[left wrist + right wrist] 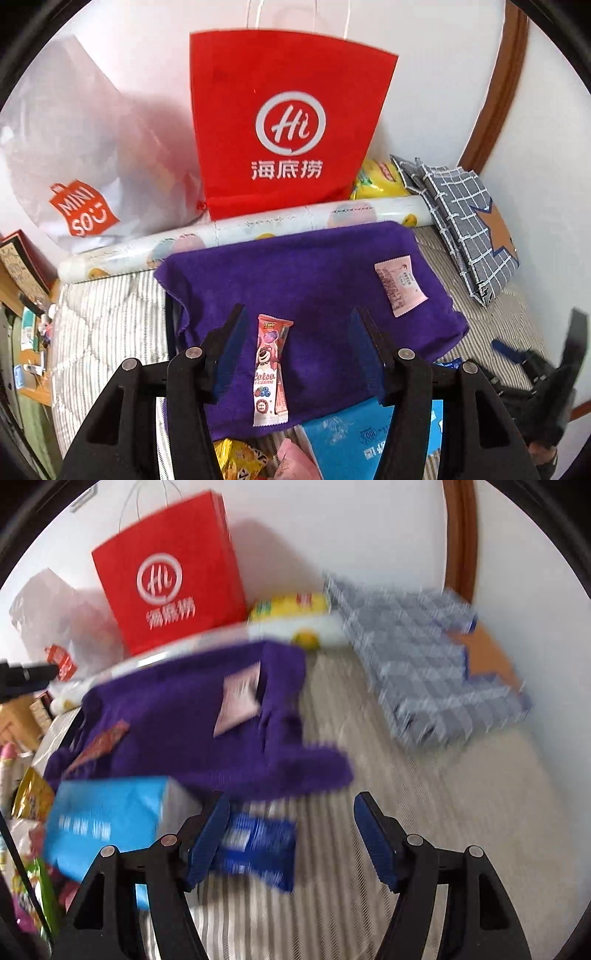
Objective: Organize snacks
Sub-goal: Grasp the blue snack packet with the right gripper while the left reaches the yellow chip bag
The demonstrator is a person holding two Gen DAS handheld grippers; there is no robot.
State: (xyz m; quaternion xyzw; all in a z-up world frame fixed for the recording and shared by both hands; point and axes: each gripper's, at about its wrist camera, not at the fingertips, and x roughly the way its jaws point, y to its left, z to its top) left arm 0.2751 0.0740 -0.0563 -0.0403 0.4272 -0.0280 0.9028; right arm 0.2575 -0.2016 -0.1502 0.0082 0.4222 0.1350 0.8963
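Your left gripper [297, 345] hangs wide open over the purple towel [314, 280], gripping nothing; the long pink snack bar [269, 369] lies flat on the towel between its fingers, touching neither; a small pink packet [399, 288] sits well apart at the towel's far right; your right gripper [291, 834] is spread wide too, empty, above a dark blue packet [258, 845] on the striped bedding [424, 812], beside a blue box [107, 819]; that view is blurred.

Purple towel [306, 280], red bag [288, 122], grey-striped bedding [424, 830], pink snack packet [271, 369], blue-checked fabric [461, 218].
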